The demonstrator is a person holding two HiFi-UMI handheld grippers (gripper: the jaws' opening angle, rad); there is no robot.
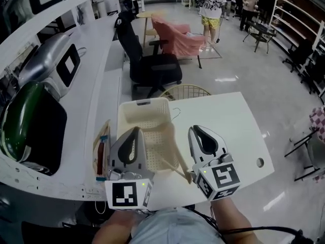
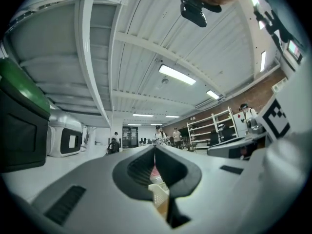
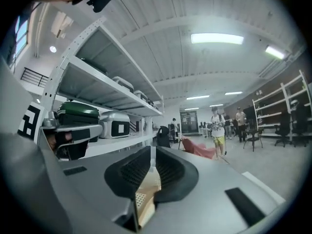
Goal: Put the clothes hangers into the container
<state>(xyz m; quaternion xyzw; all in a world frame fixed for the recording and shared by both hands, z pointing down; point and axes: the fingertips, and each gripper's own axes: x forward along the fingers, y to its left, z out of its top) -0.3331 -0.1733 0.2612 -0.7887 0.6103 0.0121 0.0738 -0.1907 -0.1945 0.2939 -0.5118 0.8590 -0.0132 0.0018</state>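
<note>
The right gripper (image 1: 197,131) is seen with its jaws all but closed, only a hairline left between the ribbed black pads, and nothing is gripped between them. It is held above the white table (image 1: 233,131), with its tips pointed toward 12 o'clock. The left gripper (image 1: 134,132) is closed as well, its pad tips meeting, and nothing is held. It is poised over the near left part of the container (image 1: 142,103).

The container is a cream plastic basket, rectangular, with perforated walls and floor and a slot handle in its far rim. It is set at the table's left side, at 10 o'clock from the right gripper.

The clothes hanger (image 1: 179,154) is made of pale wood. Two slim straight bars are seen, joined at an angle close to the right gripper's body at its 7 o'clock. One bar is laid along the basket's right rim and the other across its near right corner. Whether it is resting inside the basket or on the rim cannot be told. A thin wire hook (image 1: 175,113) is visible at the basket's far right corner.
</note>
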